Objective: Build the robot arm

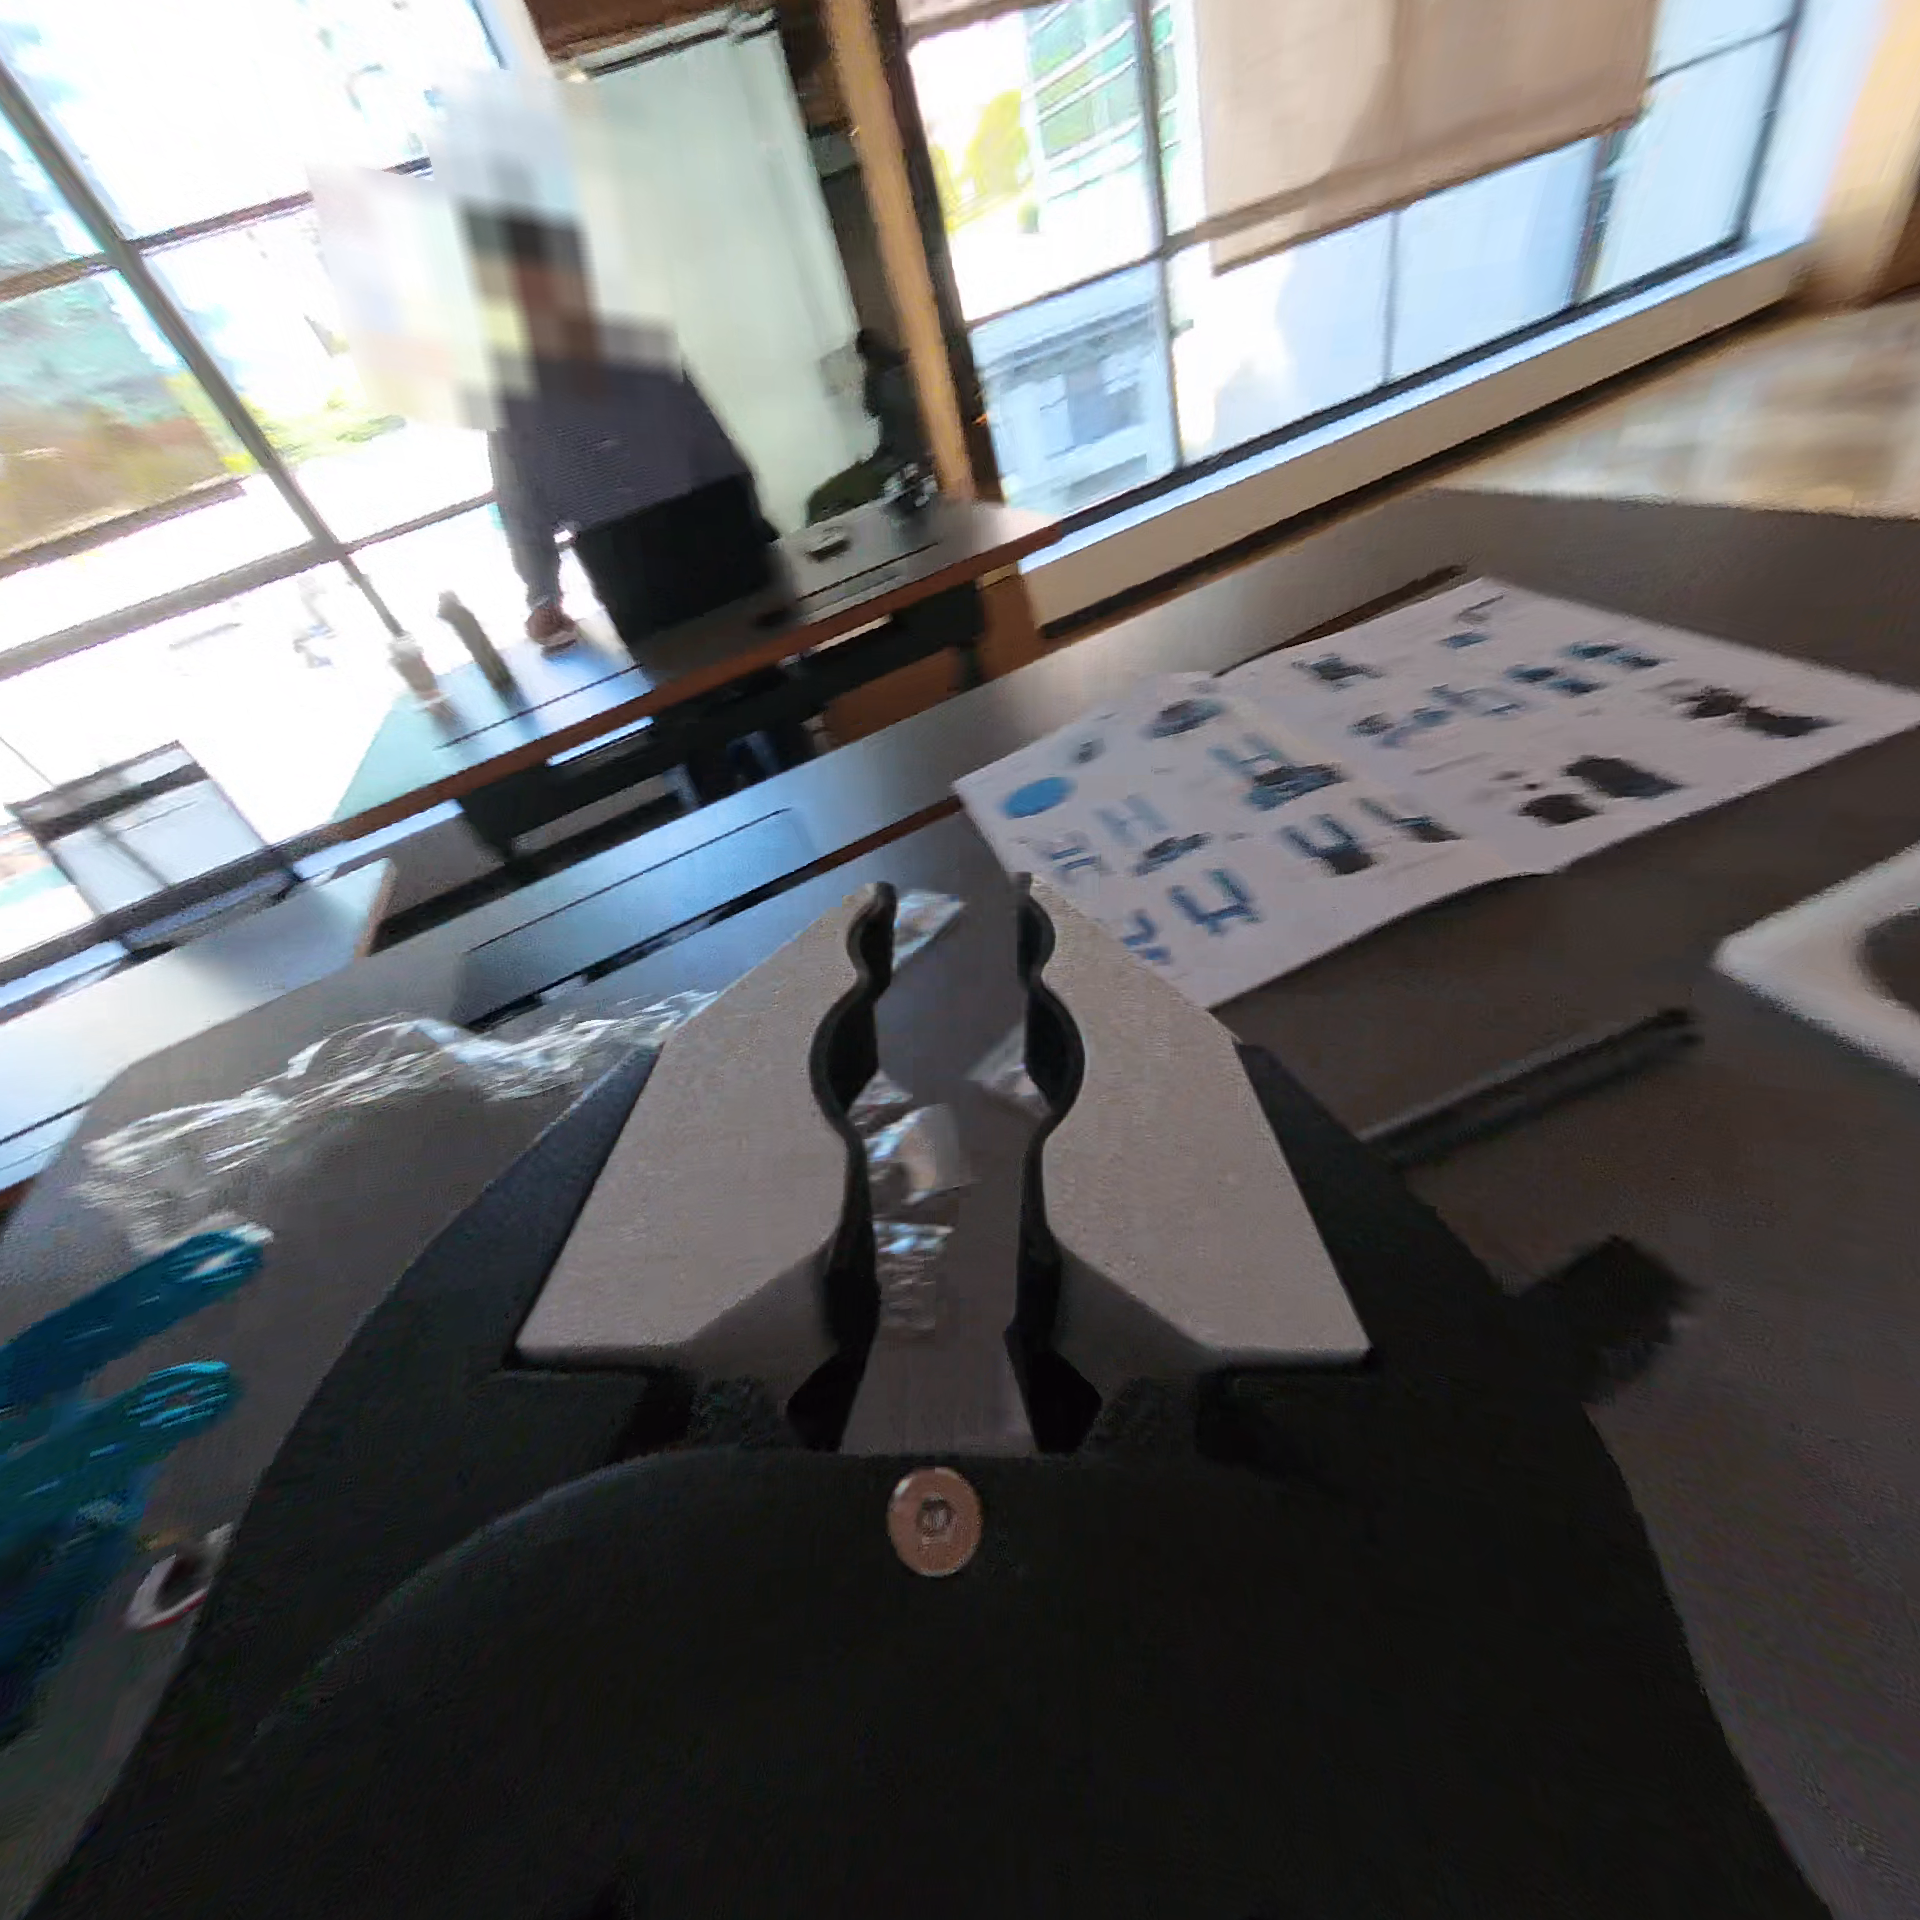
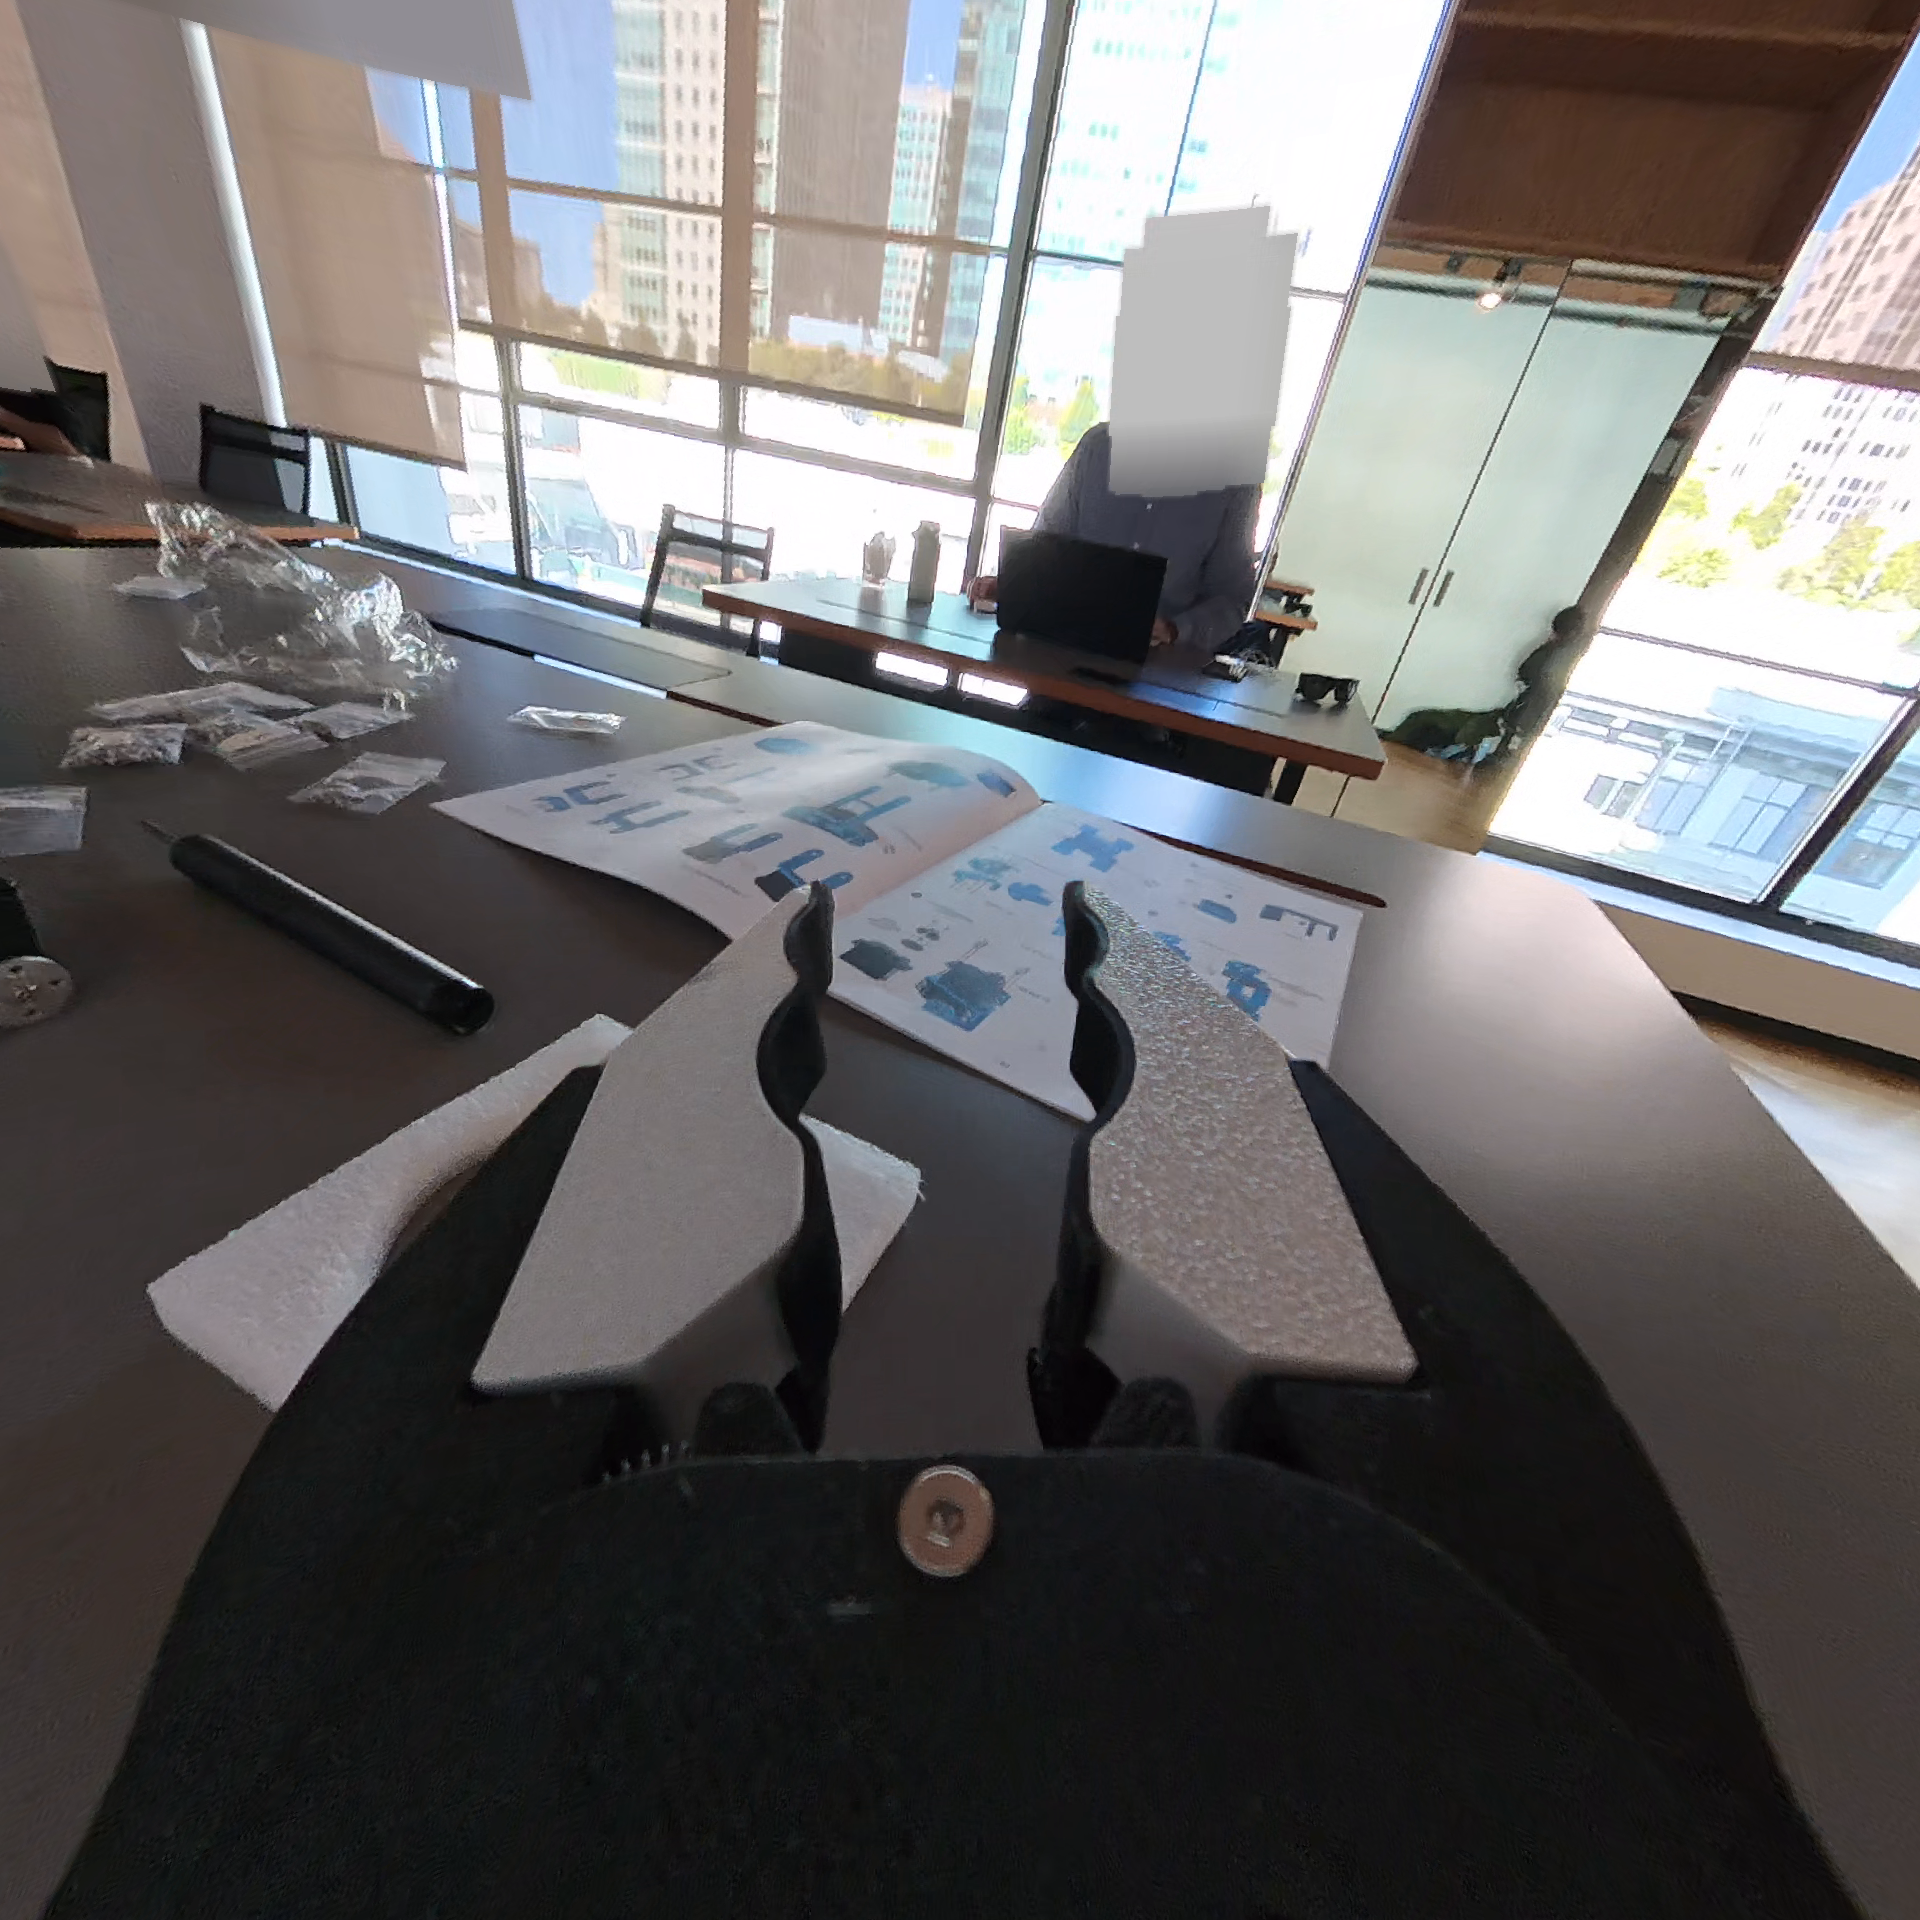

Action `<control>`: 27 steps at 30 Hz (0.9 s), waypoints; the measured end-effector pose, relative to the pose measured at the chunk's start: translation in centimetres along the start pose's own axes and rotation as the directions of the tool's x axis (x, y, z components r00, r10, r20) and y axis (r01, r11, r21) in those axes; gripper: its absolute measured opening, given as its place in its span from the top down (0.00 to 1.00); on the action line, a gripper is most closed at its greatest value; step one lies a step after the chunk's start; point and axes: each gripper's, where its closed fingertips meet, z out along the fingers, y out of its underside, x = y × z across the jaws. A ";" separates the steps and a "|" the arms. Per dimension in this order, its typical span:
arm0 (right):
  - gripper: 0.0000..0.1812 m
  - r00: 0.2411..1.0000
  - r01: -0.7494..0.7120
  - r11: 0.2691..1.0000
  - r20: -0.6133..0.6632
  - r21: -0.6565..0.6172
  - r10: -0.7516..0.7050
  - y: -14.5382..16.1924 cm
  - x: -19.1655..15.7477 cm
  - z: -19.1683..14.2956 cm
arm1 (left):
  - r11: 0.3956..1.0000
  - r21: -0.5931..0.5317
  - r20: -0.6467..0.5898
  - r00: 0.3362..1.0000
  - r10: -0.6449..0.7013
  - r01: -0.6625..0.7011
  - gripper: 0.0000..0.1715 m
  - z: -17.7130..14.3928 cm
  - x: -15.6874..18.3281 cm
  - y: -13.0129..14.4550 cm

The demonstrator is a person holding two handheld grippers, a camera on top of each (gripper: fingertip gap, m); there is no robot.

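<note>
My left gripper (image 1: 956, 894) hovers low over a dark table (image 1: 1558, 1299) with its jaws a narrow gap apart. A small clear plastic bag (image 1: 914, 1164) with silvery contents shows through the gap; I cannot tell whether the fingers touch it. This view is motion-blurred. My right gripper (image 2: 948, 896) is open and empty above the same table (image 2: 1558, 1247). It is over the corner of a white foam sheet (image 2: 312, 1247) and points at an open booklet (image 2: 914, 831) with blue drawings. The booklet also shows in the left wrist view (image 1: 1403, 790).
Crumpled clear plastic (image 2: 291, 613) and several small parts bags (image 2: 364, 779) lie at the left. A black rod-shaped tool (image 2: 322, 935) lies near the foam. Blue parts (image 1: 135, 1351) sit at the left edge. A person sits behind a laptop (image 2: 1081, 603) at a farther table. My right fingertips sit around 40 cm from my left ones.
</note>
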 end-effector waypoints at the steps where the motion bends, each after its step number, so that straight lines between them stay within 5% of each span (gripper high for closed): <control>1: 0.75 1.000 0.004 1.000 -0.017 0.004 -0.004 -0.1 0.3 -0.1 | 0.999 -0.045 0.020 1.000 -0.013 0.013 0.84 0.2 -1.6 -0.1; 7: 0.72 0.996 0.010 0.997 -0.083 -0.080 -0.017 1.5 1.7 0.4 | 0.961 -0.036 -0.063 0.959 -0.275 0.274 0.85 -0.9 -4.8 -1.9; 15: 0.72 0.997 0.030 0.993 -0.061 -0.112 -0.037 2.0 1.4 0.9 | 0.977 -0.056 0.102 0.975 -0.198 0.205 0.88 -3.1 -8.7 -0.9; 27: 0.78 0.999 0.030 0.990 -0.040 -0.137 -0.036 2.5 1.3 1.0 | 0.973 -0.018 0.001 0.973 -0.230 0.230 1.00 -3.5 -7.8 -1.5</control>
